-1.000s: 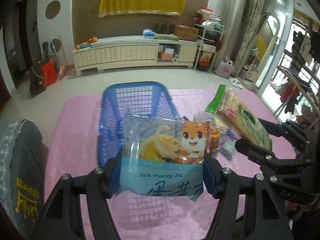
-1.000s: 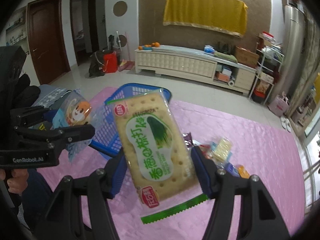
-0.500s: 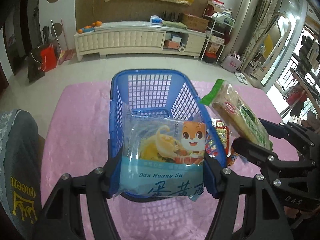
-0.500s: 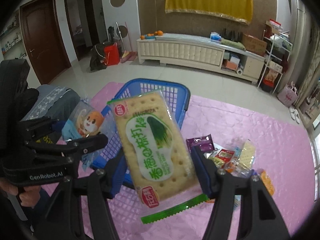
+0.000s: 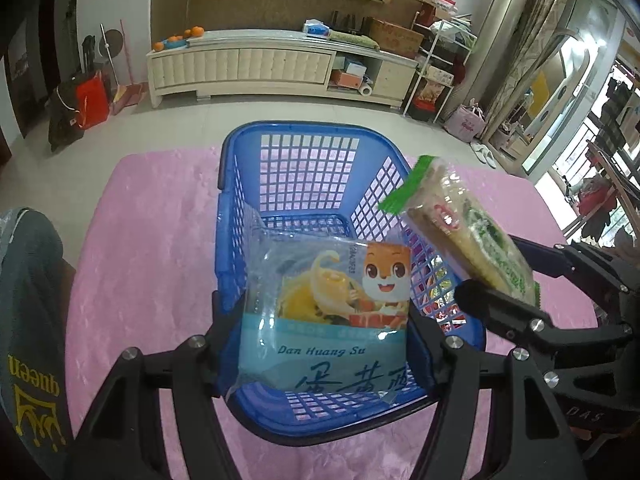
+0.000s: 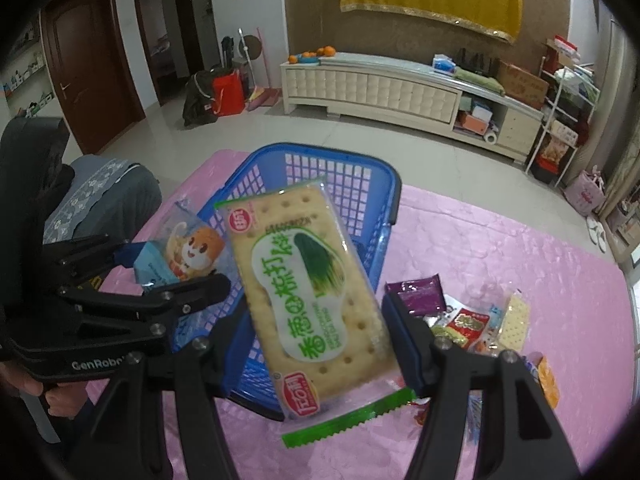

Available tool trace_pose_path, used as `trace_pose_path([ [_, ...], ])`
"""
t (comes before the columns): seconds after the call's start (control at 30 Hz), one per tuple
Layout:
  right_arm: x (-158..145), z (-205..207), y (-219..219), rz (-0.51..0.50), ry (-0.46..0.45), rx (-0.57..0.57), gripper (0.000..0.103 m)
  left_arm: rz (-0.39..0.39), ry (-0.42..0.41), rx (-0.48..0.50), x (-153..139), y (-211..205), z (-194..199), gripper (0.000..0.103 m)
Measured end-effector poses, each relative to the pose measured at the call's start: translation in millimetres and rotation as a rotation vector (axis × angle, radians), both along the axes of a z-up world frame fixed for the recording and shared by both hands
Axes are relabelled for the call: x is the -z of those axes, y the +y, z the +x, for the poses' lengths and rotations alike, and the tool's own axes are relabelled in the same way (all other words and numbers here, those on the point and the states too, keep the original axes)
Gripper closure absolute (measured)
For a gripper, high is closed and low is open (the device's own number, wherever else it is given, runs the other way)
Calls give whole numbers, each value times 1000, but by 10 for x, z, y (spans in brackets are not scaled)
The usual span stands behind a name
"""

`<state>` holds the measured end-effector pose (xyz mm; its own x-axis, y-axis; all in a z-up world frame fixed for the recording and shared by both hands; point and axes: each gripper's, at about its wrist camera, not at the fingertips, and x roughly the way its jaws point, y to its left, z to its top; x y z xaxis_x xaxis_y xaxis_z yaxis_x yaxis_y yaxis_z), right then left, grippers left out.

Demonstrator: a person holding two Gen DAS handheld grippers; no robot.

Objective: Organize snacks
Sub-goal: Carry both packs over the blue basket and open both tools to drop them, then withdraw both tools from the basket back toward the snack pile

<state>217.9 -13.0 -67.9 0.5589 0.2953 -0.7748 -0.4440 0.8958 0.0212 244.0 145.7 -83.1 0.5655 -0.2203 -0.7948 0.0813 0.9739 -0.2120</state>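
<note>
So, going left to right: the left gripper (image 5: 326,320) has its jaws about halfway apart, clamped on the side edges of a blue egg-yolk pastry pack (image 5: 326,312) with a cartoon fox on it. It's hanging right over the near end of the blue basket (image 5: 304,136), which sits toward the left side of the pink tabletop (image 5: 152,216) and looks empty inside as far as I can see.

Just beside it, the right gripper (image 6: 316,332) is opened about the same amount and pinches a green-and-white cracker pack (image 6: 308,296), tilted, held above the basket's right rim. Further right on the tabletop there's a little heap of loose snack packets (image 6: 460,320) not sorted yet.

My read on handling: both packs are light, crinkly and slick film. The pastry one is puffy and soft, so squeezing harder would squash it. The crackers are stiff but would snap easily, so gripping across the long edges like that seems the sensible spot. Dropping from low looks safest.
</note>
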Motion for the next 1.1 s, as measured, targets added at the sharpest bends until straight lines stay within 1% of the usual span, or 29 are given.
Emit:
trace_pose_path([
  [0.07, 21, 18, 16, -3, 7, -17, 36, 8, 6, -2, 18, 18, -1, 37],
  [0.17, 38, 29, 50, -14, 1, -41, 36, 38, 10, -19, 27, 32, -20, 34],
  [0.23, 41, 29, 86, -22, -10, -51, 35, 35, 12, -30, 24, 59, -43, 31],
  [0.3, 27, 26, 106, -32, -7, -54, 31, 17, 18, -33, 6, 75, -67, 31],
  [0.37, -9, 8, 90, -31, -17, -47, 20, 1, 18, -36, -16, 93, -100, 30],
  [0.43, -53, -19, 67, -27, -32, -40, 16, 2, 16, -37, -52, 79, -138, 30],
  [0.57, -162, -99, -14, -13, -57, -32, 16, 10, 6, -33, -94, 27, -204, 30],
  [0.77, -288, -237, -264, 4, -75, -2, 16, 15, -24, -22, -273, -110, -337, 30],
  [0.97, -439, -383, -639, 34, -95, 41, 16, 43, -55, 1, -449, -399, -483, 30],
  [1.1, -549, -494, -904, 52, -119, 72, 16, 68, -86, 34, -570, -672, -569, 30],
])
